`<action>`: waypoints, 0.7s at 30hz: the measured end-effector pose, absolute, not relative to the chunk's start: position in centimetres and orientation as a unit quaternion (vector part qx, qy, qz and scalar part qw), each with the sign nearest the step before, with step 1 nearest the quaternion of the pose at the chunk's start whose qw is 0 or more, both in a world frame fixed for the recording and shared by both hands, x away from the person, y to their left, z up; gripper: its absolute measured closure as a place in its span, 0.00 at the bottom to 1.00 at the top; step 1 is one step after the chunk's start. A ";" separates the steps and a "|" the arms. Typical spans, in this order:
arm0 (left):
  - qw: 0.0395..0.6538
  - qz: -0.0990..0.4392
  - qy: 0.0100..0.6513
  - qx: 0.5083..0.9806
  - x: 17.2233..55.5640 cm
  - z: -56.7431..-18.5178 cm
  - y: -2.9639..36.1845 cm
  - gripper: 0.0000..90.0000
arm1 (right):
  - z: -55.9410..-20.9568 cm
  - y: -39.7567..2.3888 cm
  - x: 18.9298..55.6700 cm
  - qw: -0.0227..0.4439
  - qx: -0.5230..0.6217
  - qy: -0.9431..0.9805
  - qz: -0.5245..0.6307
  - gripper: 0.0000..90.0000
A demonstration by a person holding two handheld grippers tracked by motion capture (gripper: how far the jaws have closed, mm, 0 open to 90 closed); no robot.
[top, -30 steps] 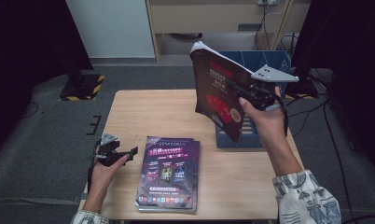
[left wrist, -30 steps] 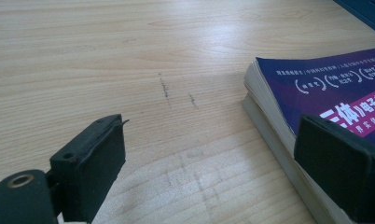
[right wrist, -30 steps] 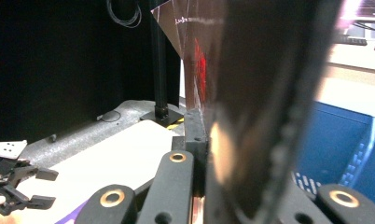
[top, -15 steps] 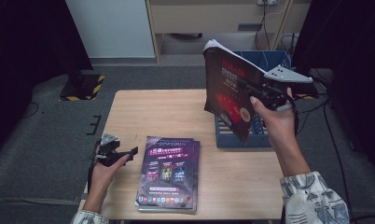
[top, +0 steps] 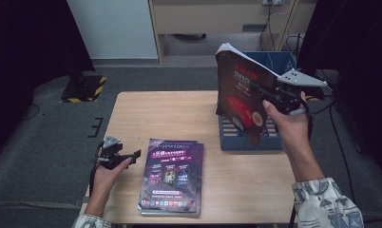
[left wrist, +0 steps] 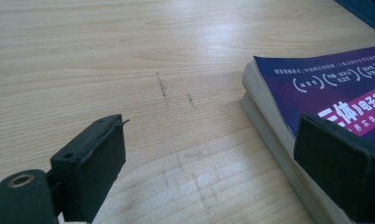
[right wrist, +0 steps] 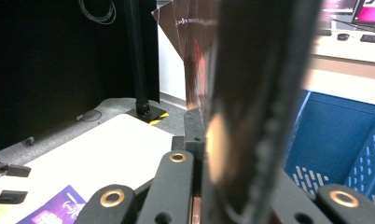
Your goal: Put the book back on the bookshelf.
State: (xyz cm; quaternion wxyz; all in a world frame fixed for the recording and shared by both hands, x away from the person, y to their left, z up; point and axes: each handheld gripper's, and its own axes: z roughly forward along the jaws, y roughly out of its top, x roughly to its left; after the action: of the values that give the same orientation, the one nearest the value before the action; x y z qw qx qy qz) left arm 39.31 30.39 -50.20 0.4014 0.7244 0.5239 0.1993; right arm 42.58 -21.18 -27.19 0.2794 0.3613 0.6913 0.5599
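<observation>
A dark red book (top: 241, 102) stands upright in the air, and my right gripper (top: 270, 97) is shut on its edge. The book hangs over the blue file bin (top: 248, 138) at the table's right side. In the right gripper view the book (right wrist: 255, 93) rises blurred between the jaws, with the bin (right wrist: 344, 135) behind it. Two purple books (top: 172, 175) lie stacked near the front of the table. My left gripper (top: 134, 156) rests open just left of the stack. In the left gripper view its jaws (left wrist: 209, 154) stand wide apart beside the stack (left wrist: 316, 88), holding nothing.
The wooden table (top: 170, 114) has bare surface at its back and left. Grey carpet surrounds it. A black stand with a yellow-striped base (top: 82, 88) sits on the floor at far left. A cabinet (top: 217, 19) and cables stand behind.
My right hand has carried the red book to the right and slightly down, over the blue bin. The left gripper and the purple stack have stayed put.
</observation>
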 end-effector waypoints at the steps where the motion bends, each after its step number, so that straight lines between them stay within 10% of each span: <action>1: 0.402 0.199 0.524 0.724 39.3 -50.2 30.4 0.10 | -27.2 -21.2 42.6 0.280 0.362 0.691 0.559 0.97; 21: 0.403 0.200 0.525 0.723 39.3 -50.2 30.4 0.10 | -27.9 -22.8 43.3 0.295 0.391 0.680 0.546 0.97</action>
State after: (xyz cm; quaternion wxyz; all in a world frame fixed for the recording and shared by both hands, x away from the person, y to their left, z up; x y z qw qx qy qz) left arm 39.33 30.39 -50.20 0.4030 0.7226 0.5248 0.2000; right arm 43.28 -22.83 -27.91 0.2949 0.3908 0.6798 0.5461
